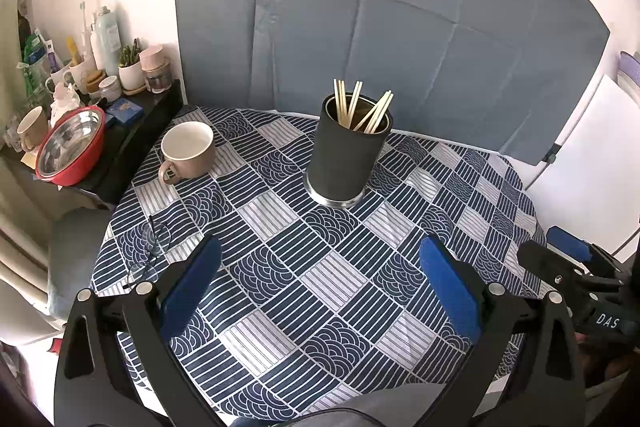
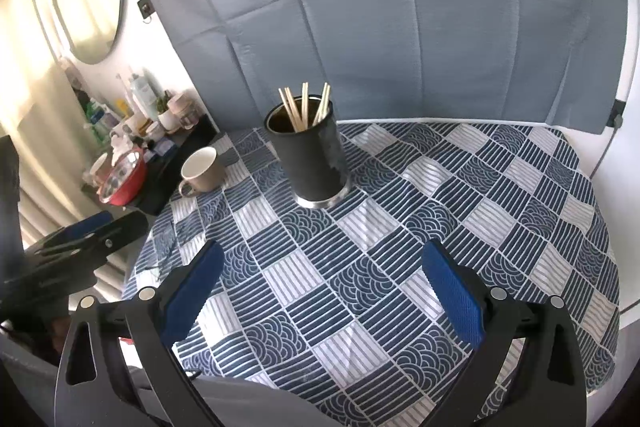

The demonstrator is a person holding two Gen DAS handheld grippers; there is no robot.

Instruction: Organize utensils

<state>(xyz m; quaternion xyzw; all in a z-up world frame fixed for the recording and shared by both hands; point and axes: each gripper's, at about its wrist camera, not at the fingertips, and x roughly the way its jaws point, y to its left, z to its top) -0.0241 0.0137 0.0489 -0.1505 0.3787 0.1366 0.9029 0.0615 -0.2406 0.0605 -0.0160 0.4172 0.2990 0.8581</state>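
A black cylindrical holder (image 1: 344, 155) stands upright on the patterned tablecloth (image 1: 320, 287), with several wooden chopsticks (image 1: 362, 107) standing in it. It also shows in the right wrist view (image 2: 314, 159), with the chopsticks (image 2: 304, 107). My left gripper (image 1: 320, 259) is open and empty, low over the near part of the table, well short of the holder. My right gripper (image 2: 322, 259) is open and empty too, near the table's front. The right gripper shows at the right edge of the left wrist view (image 1: 576, 259); the left gripper shows at the left edge of the right wrist view (image 2: 80, 231).
A beige mug (image 1: 186, 151) sits on the table left of the holder. A pair of glasses (image 1: 150, 251) lies near the table's left edge. A black side shelf (image 1: 132, 131) holds a red bowl (image 1: 72, 147), jars and bottles. A grey folded backdrop (image 1: 360, 7) stands behind the table.
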